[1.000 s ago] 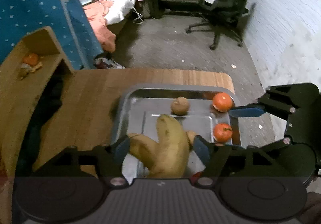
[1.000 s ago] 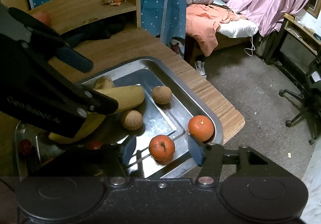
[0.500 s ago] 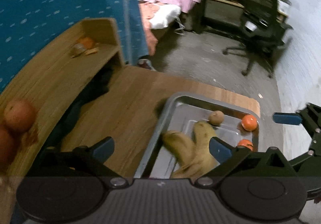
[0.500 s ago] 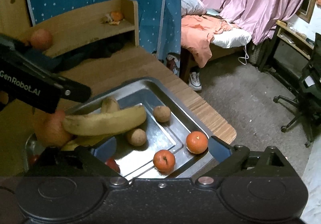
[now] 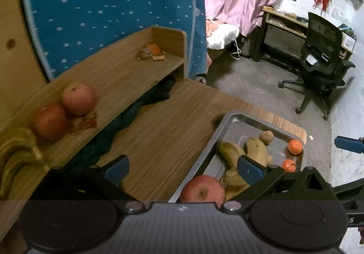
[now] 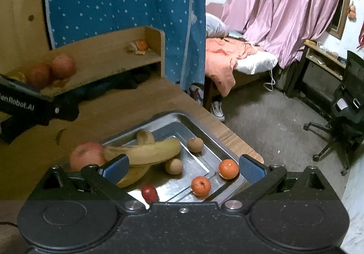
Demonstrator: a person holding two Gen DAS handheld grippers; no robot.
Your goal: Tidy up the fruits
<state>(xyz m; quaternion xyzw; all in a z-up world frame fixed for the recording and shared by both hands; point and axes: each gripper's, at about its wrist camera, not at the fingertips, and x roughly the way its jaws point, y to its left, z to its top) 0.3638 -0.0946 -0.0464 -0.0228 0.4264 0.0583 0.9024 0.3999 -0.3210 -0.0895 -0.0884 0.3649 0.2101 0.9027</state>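
Note:
A steel tray [image 5: 261, 123] [image 6: 204, 131] sits at the desk's corner. It holds bananas [image 5: 229, 153] [image 6: 147, 151], a red apple [image 5: 202, 190] [image 6: 87, 155], two oranges [image 6: 228, 168] [image 6: 200, 185], two brown round fruits [image 6: 195, 144] [image 6: 174, 165] and a small red fruit [image 6: 149, 193]. My left gripper [image 5: 183, 167] hangs open and empty above the desk, left of the tray. My right gripper [image 6: 183, 168] hovers open and empty over the tray's near end. Two more apples [image 5: 78, 98] [image 5: 49, 120] and a banana bunch [image 5: 13, 158] lie on the wooden shelf [image 5: 118, 76].
Orange peel [image 5: 151, 51] lies at the shelf's far end. Dark cloth [image 5: 136, 108] is stuffed under the shelf. A blue dotted curtain [image 5: 113, 3] hangs behind it. Past the desk edge lie bare floor, an office chair [image 5: 318, 67] and a bed [image 6: 227, 58].
Both grippers opened wide and lifted back from the tray. The left one left the bananas and swung toward the shelf. The right one left the oranges.

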